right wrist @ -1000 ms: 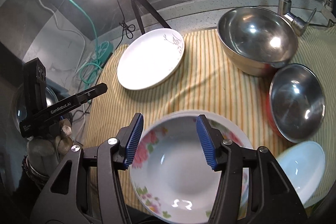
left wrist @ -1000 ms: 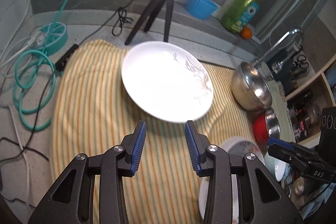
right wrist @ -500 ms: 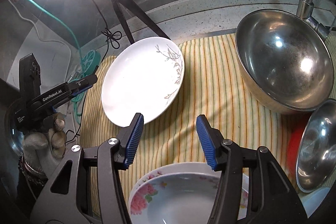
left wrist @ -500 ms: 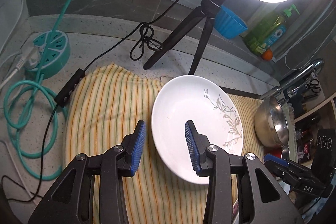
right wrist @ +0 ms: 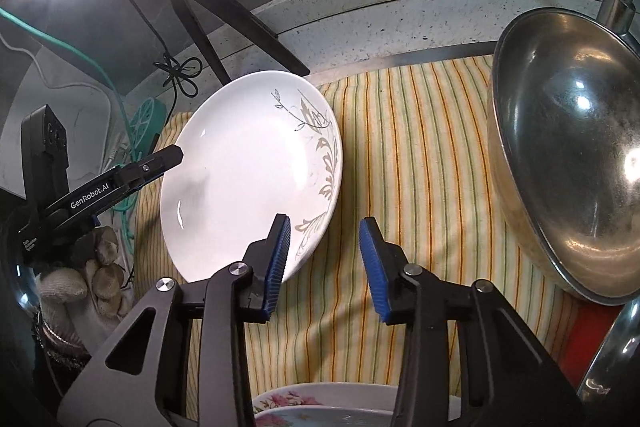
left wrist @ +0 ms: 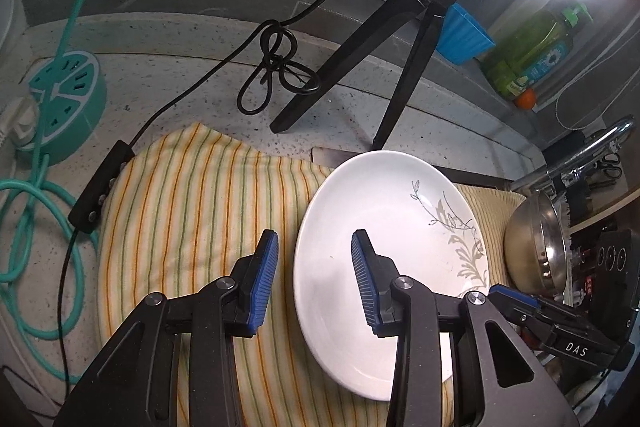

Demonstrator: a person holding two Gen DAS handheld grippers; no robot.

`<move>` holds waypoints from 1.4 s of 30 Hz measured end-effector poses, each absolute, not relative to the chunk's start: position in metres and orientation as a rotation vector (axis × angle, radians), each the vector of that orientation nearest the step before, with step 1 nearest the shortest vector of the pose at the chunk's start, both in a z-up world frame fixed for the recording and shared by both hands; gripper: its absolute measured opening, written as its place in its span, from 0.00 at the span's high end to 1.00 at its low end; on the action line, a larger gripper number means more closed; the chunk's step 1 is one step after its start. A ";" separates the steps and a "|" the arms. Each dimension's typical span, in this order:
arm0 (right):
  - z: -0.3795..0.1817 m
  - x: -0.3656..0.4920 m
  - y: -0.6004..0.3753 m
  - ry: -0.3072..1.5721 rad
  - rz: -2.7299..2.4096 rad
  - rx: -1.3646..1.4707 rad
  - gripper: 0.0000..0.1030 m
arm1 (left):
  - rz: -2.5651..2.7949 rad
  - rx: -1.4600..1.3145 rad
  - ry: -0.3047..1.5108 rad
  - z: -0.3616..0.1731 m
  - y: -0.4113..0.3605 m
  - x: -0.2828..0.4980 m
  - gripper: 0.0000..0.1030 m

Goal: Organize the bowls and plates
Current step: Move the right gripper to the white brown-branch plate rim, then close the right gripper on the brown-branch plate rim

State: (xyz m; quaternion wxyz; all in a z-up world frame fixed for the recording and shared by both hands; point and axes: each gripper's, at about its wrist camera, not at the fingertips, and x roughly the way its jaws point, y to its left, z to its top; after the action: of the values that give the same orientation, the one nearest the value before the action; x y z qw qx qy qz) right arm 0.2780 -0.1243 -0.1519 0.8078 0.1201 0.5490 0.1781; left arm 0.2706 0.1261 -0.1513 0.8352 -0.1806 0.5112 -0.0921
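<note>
A white plate [left wrist: 380,227] with a grey leaf print lies on the striped cloth [left wrist: 180,207]. My left gripper [left wrist: 314,279] hangs over the plate's left rim. Its jaws are closing with the rim between them, and the pads are not pressing on it. My right gripper [right wrist: 326,263] is at the opposite rim of the plate [right wrist: 248,179]. Its jaws are closing too, with the rim just inside the left pad and nothing gripped. Each gripper shows in the other's view, the left gripper [right wrist: 172,155] and the right gripper [left wrist: 500,293].
A big steel bowl [right wrist: 568,155] stands right of the plate, with a smaller steel bowl [right wrist: 612,347] in front of it. A floral bowl [right wrist: 320,411] lies near me. A ring-light tripod [left wrist: 360,67], cables and a teal power strip [left wrist: 64,107] sit behind and to the left.
Both grippers have come forward and down onto the white plate. The floral bowl has slid to the bottom of the right view. The right jaws have narrowed.
</note>
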 end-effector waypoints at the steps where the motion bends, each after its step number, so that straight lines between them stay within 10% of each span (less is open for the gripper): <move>1: -0.154 0.279 -0.123 1.179 0.381 0.255 0.68 | -0.198 -0.381 1.084 -0.152 0.125 0.272 0.68; 10: -0.161 0.281 -0.115 1.198 0.403 0.242 0.88 | -0.214 -0.350 1.092 -0.156 0.120 0.274 0.75; 42: -0.132 0.226 -0.103 1.166 0.459 0.148 0.87 | -0.235 -0.368 1.031 -0.130 0.124 0.209 0.77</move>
State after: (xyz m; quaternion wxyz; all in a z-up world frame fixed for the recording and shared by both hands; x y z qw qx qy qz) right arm 0.2261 -0.1033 -0.1320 0.8076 0.0692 0.5449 0.2146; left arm 0.2094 0.1241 -0.1297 0.8474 -0.1748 0.4888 -0.1117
